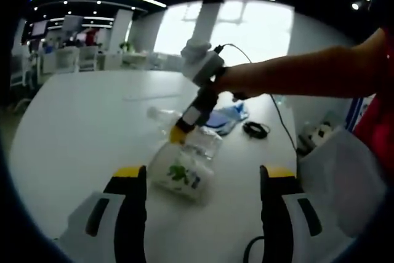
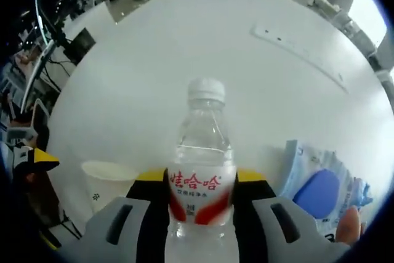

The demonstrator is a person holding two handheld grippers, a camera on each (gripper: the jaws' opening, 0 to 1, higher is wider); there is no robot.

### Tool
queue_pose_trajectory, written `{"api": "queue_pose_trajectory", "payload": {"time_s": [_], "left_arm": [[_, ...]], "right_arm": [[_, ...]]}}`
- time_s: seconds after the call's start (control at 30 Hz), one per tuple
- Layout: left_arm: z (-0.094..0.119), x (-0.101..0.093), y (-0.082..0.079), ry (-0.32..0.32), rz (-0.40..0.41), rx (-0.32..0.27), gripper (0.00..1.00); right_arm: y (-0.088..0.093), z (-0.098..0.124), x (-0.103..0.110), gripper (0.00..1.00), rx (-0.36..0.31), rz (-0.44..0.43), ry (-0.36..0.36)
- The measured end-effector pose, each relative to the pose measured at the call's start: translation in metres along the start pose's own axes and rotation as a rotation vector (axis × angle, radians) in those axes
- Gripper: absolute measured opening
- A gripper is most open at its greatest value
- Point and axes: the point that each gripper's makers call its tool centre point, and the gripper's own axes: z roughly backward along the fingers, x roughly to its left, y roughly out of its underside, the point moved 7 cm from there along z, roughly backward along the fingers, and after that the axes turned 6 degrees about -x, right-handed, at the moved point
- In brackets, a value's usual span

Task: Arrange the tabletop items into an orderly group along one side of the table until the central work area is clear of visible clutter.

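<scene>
Water bottle point(image 2: 201, 170) with the white cap and red label sits clamped between the right gripper's point(image 2: 202, 198) jaws, standing up out of them in the right gripper view. So that one's closed on the bottle, jaws pressed against both sides of the label.

Just left of it in that view there's a white paper cup point(image 2: 108, 180) on the table point(image 2: 184, 47), and off to the right a blue-and-white plastic packet point(image 2: 323, 186) lying flat. A long pale strip point(image 2: 301, 56) lies further out on the tabletop.

From the left gripper view you can see the same thing from the other side: the right gripper point(image 1: 184, 129) reaches in from the right, held by a bare arm point(image 1: 295, 72), nose down on the bottle point(image 1: 184, 130). The cup point(image 1: 181, 173) with a green print lies just in front of the left gripper point(image 1: 203, 183), whose jaws stand wide apart with nothing between them. The blue packet point(image 1: 226, 117) and a coiled black cable point(image 1: 255, 129) sit further back, near the table's right edge.
</scene>
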Motion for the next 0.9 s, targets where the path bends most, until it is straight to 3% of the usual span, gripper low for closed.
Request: {"api": "queue_pose_trajectory", "payload": {"time_s": [0.9], "left_arm": [[0.004,-0.002,-0.008,0.003,-0.020,-0.013,0.72]], "right_arm": [[-0.022,0.022,0.003,0.39,-0.110,0.004,0.005]]}}
